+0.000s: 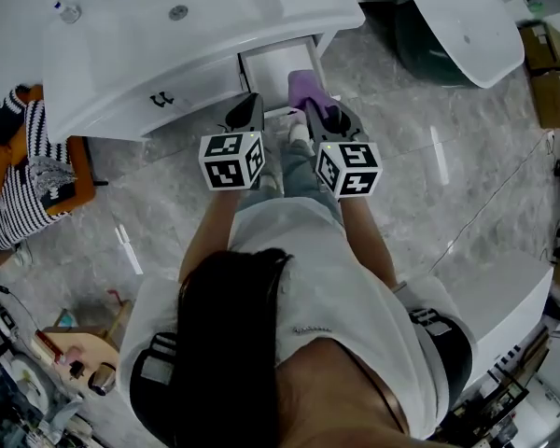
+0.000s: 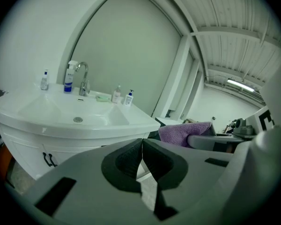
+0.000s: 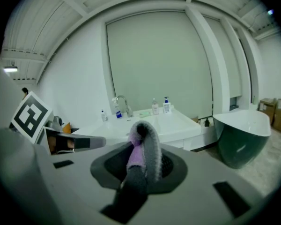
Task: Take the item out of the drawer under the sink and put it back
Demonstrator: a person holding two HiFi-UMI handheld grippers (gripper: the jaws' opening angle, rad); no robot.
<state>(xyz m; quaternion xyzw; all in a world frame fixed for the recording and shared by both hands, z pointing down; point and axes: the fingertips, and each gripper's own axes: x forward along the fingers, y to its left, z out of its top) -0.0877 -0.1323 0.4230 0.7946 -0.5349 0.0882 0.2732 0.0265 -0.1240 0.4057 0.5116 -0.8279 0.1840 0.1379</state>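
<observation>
The white sink cabinet [image 1: 168, 54] stands ahead with its drawer [image 1: 278, 68] pulled out. A purple towel [image 1: 304, 89] hangs above the drawer's front, folded between the jaws of my right gripper [image 1: 319, 112], which is shut on it. In the right gripper view the towel [image 3: 145, 146] bulges up from the pads. My left gripper [image 1: 246, 112] sits just left of the drawer, its jaws pressed together with nothing between them [image 2: 141, 159]. From the left gripper view the towel [image 2: 183, 131] shows at the right, beside the sink [image 2: 79, 118].
A dark freestanding bathtub [image 1: 453, 26] stands at the right of the cabinet. Left of it is an orange seat with striped cloth [image 1: 19, 180]. Cardboard boxes [image 1: 546, 54] lie at the far right. Bottles and a faucet [image 2: 83, 78] stand on the basin's back edge.
</observation>
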